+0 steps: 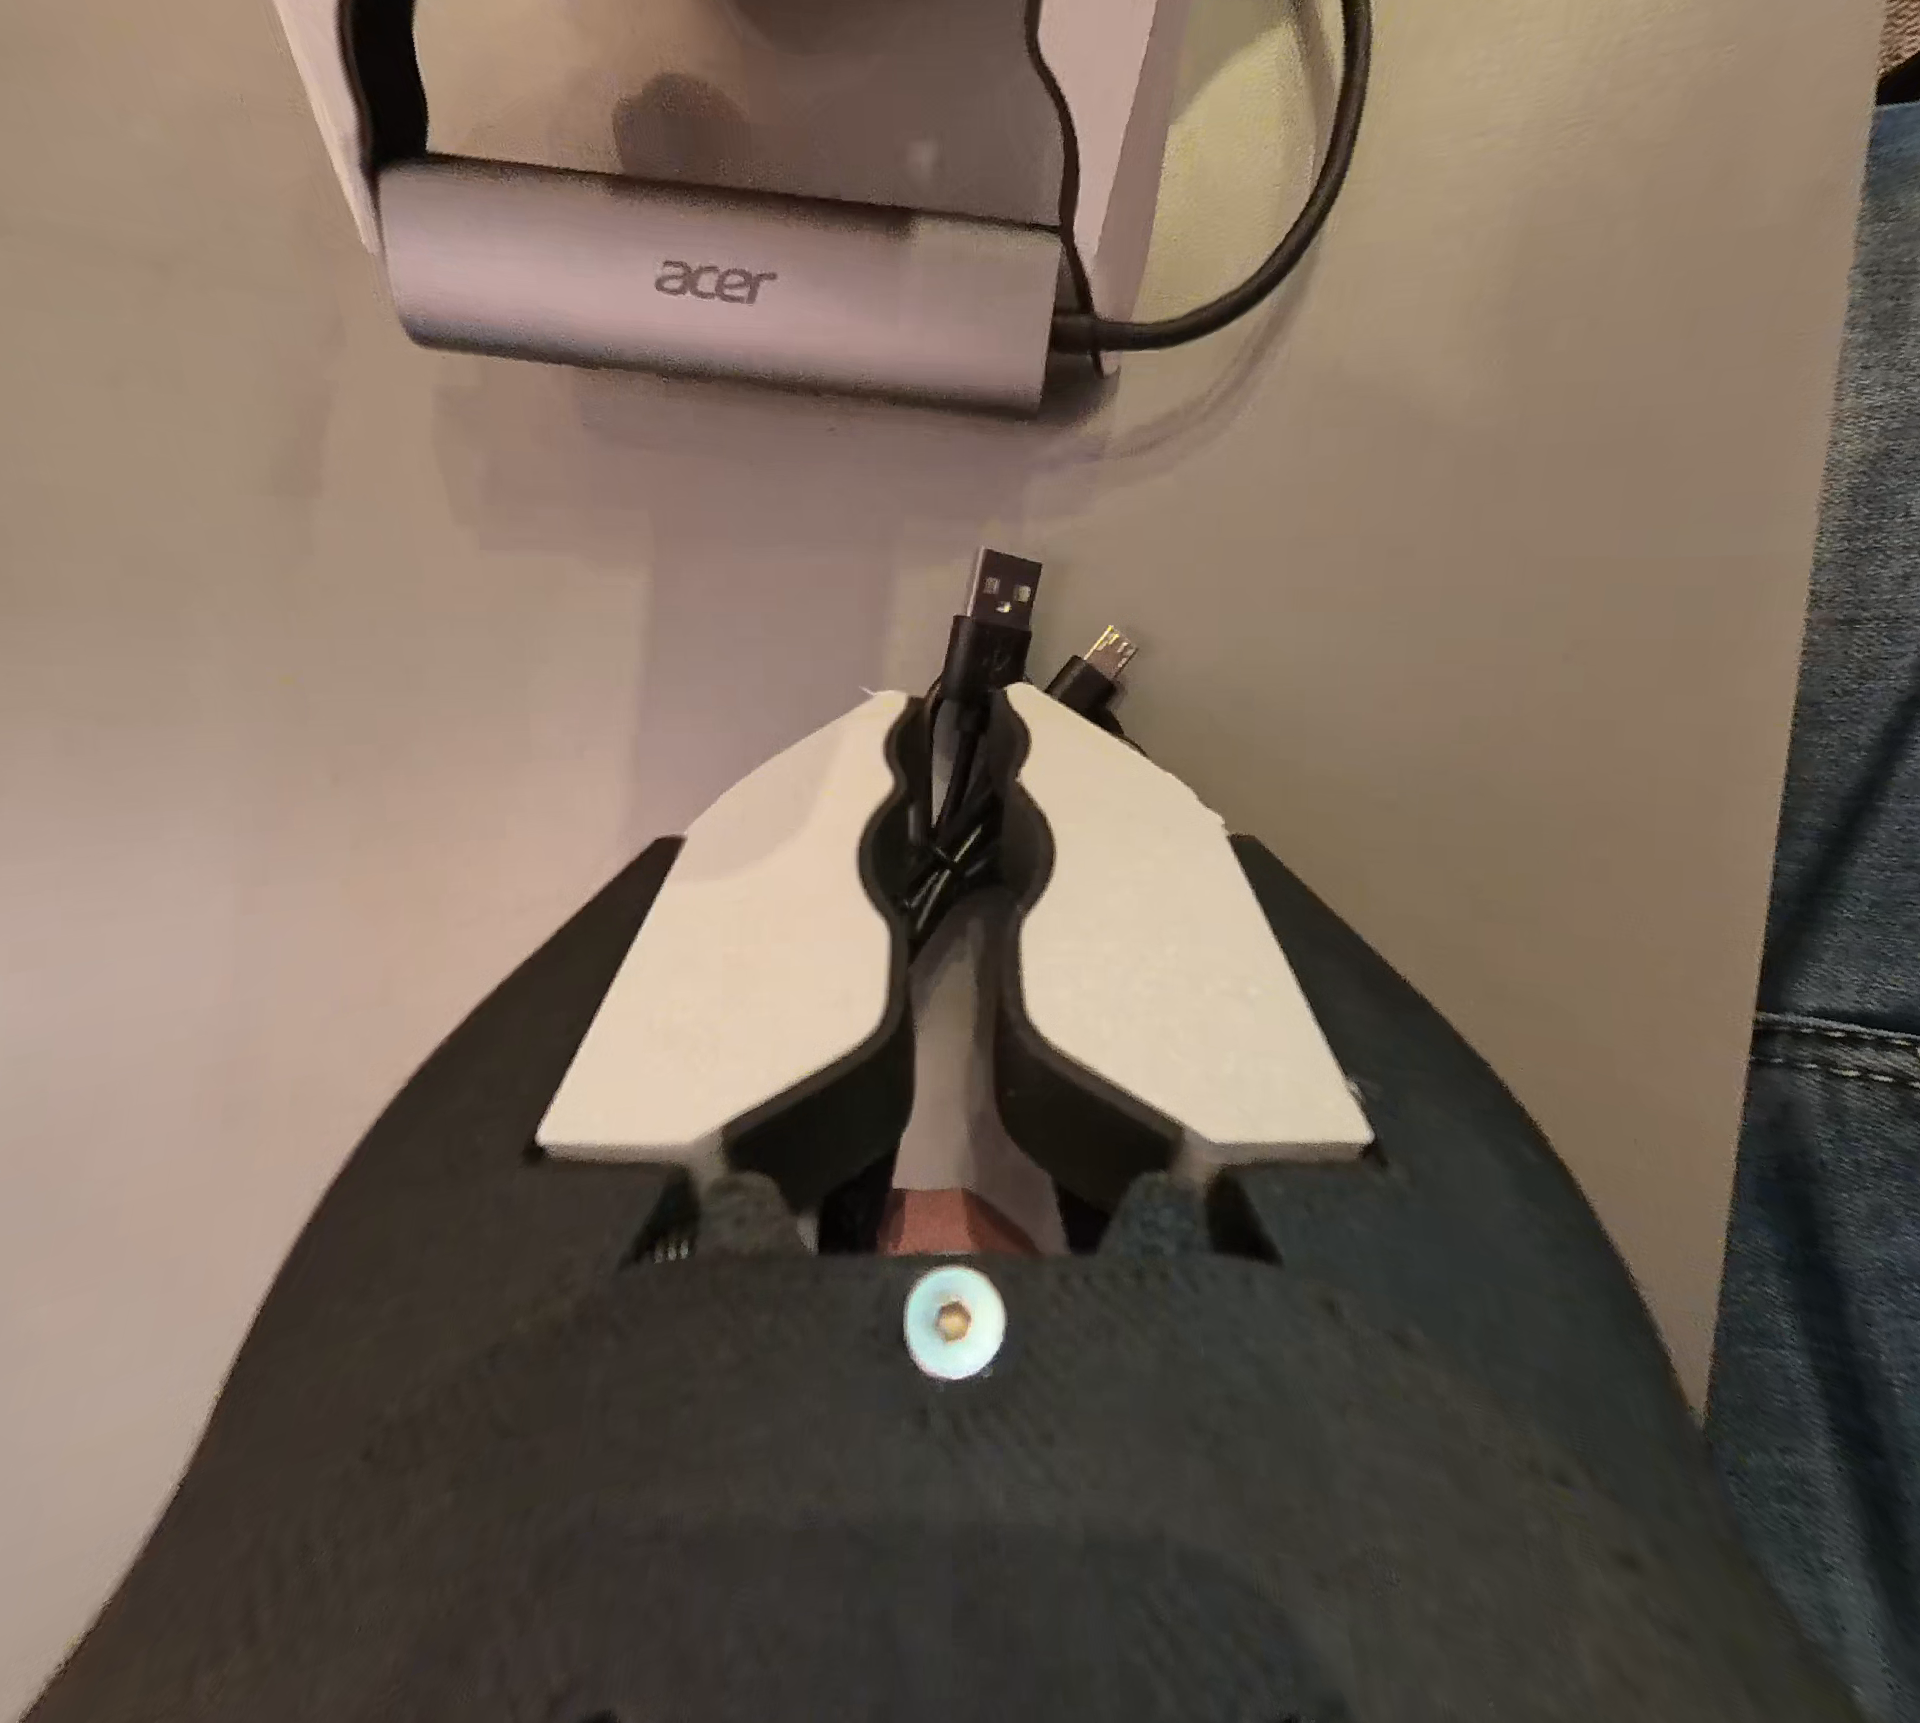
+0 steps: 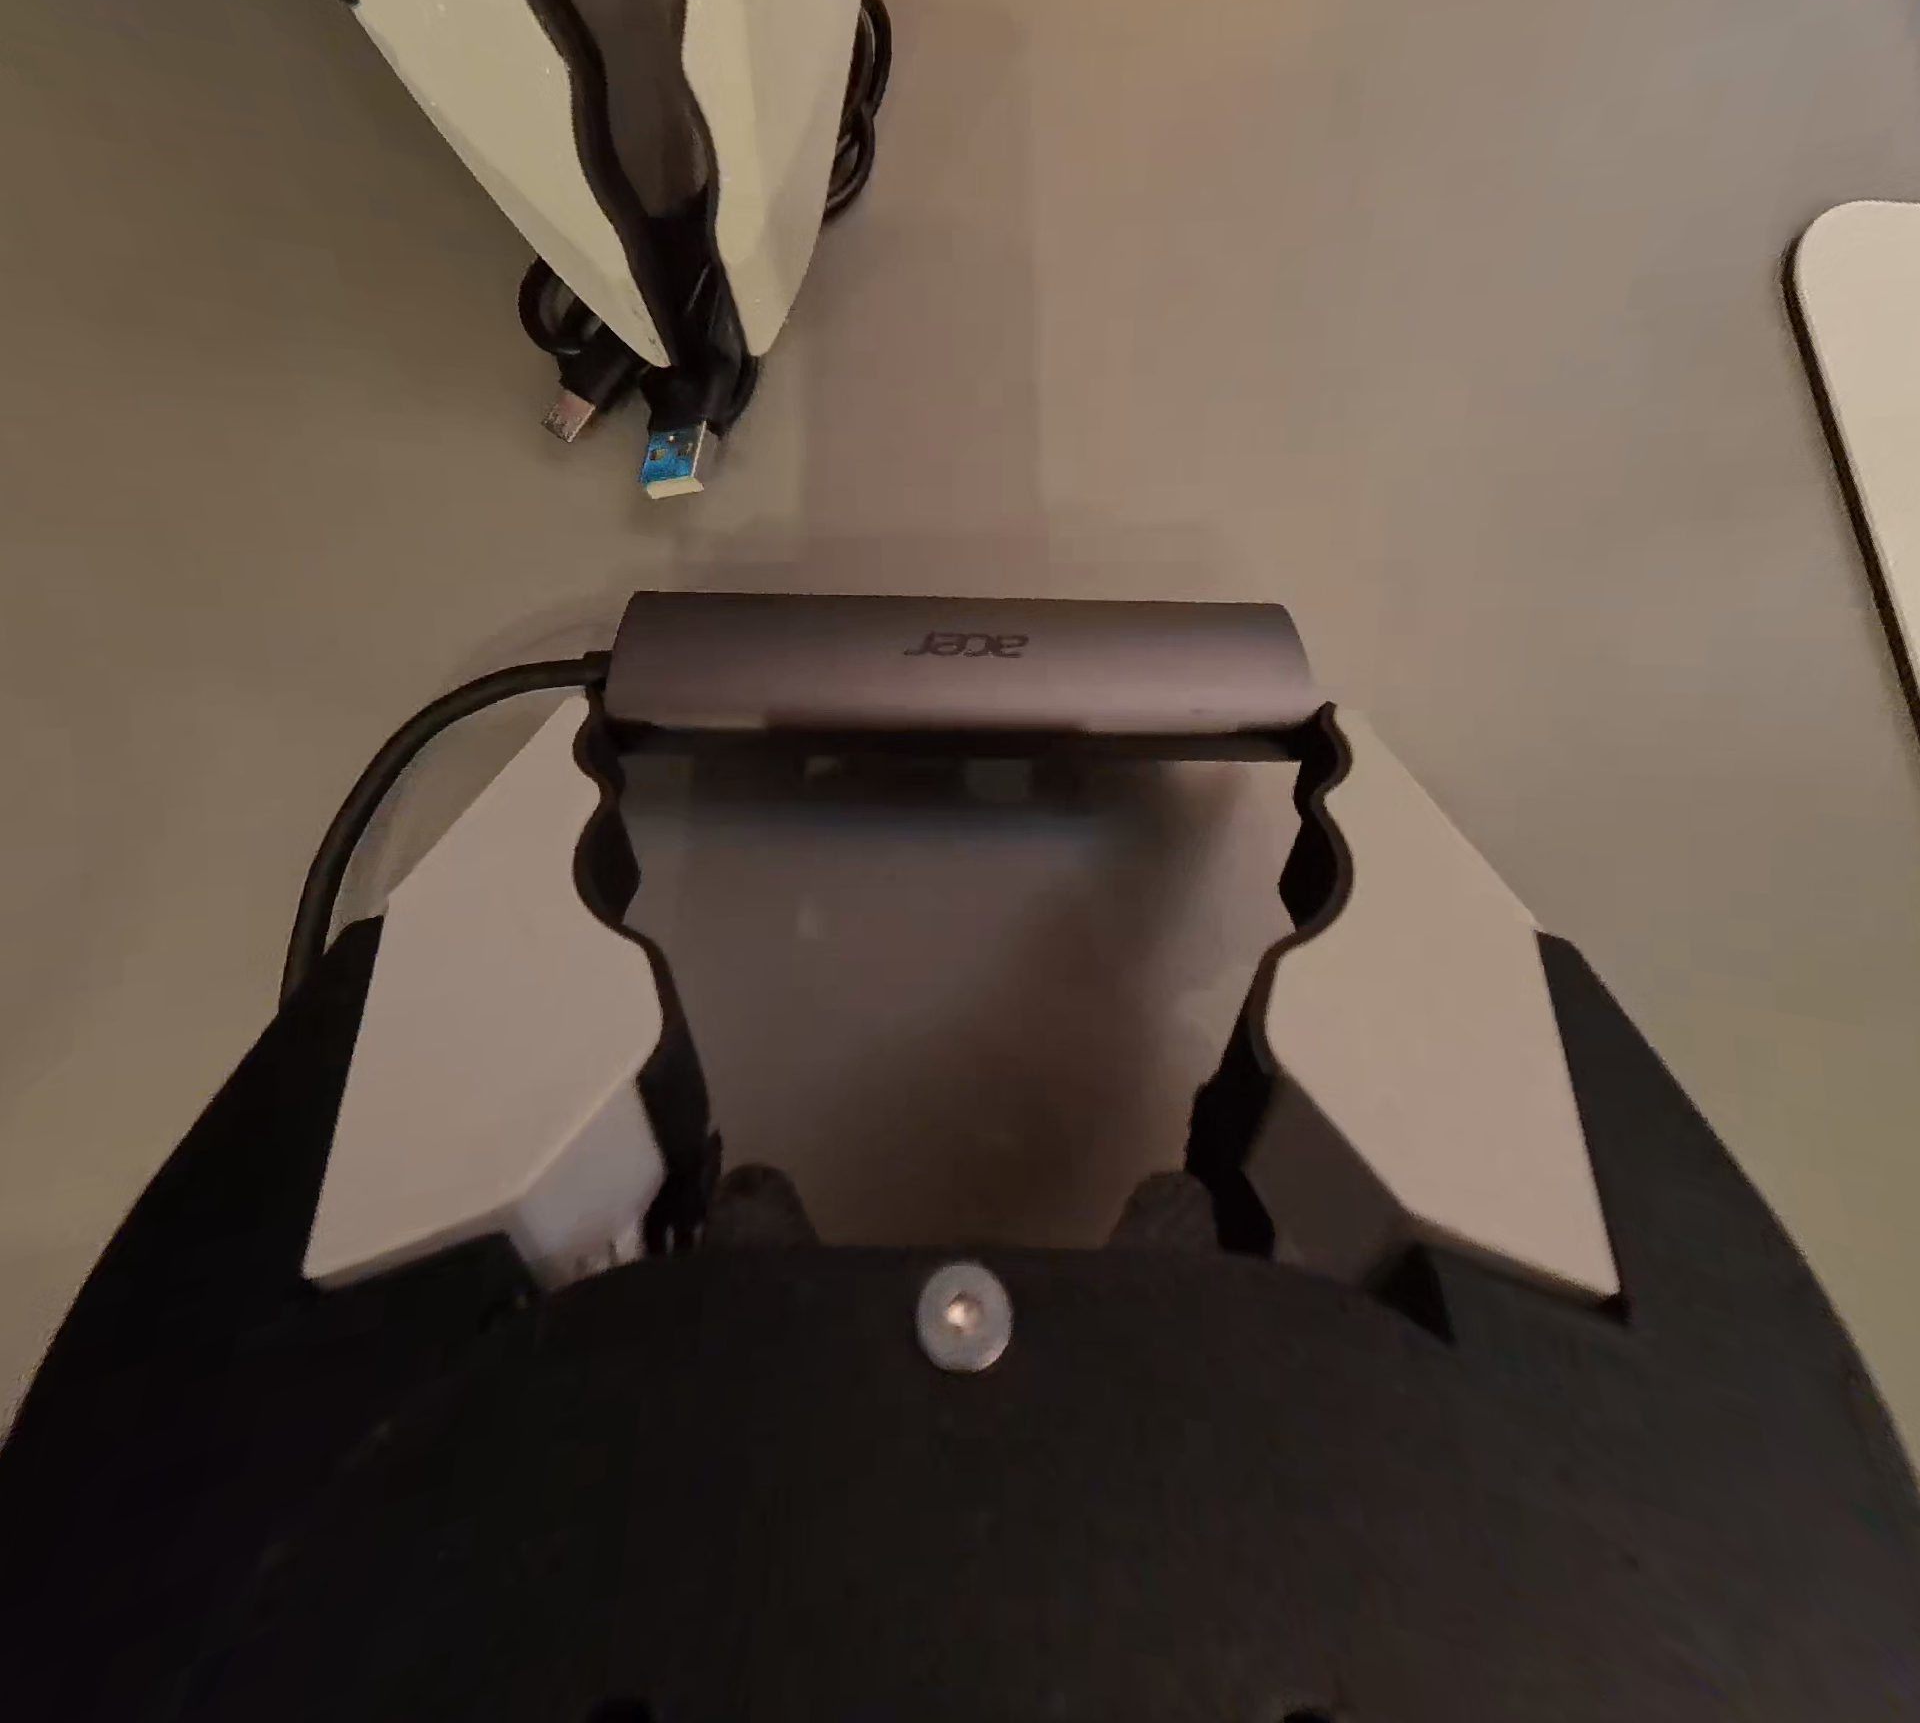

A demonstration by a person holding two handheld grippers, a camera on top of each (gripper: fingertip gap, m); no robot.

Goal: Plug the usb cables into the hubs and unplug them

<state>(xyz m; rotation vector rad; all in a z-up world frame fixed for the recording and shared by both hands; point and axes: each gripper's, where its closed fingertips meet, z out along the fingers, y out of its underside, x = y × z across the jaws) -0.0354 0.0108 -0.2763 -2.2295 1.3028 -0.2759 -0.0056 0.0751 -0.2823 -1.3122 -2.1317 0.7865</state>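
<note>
**Fingers pinching a cable and hugging a hub**

Fingers (image 1: 790,852) of the left gripper (image 1: 954,697) are pressing nearly together and pinching a thin black usb cable (image 1: 951,832) that is folded into a small bundle. Its flat metal plug (image 1: 1003,598) is sticking out past the tips toward 12 o'clock. A second, smaller plug (image 1: 1107,660) is poking out just beside it at about 1 o'clock.

The right gripper (image 2: 961,723) is spreading its fingers (image 2: 468,998) wide, and they are holding the ends of the grey hub (image 2: 956,660) between their tips. The hub is lying flat on the grey table (image 2: 1351,323). In the left wrist view the hub (image 1: 717,286) is sitting at 12 o'clock, apart from the plug. The hub's own thick black cord (image 2: 416,738) is curling away at 9 o'clock in the right wrist view.

The cable is looking soft and floppy, so it will probably bend if it is pushed from far back. The best place to hold it is likely the hard black part just behind the metal plug, where it is stiff. The hub is looking hard and smooth and probably light, so it may slide on the table. Holding it by its two short ends is likely a good way to keep it from moving.

A white flat thing (image 2: 1870,385) is lying at 3 o'clock. Blue jeans (image 1: 1829,738) are showing at 3 o'clock in the left wrist view.
</note>
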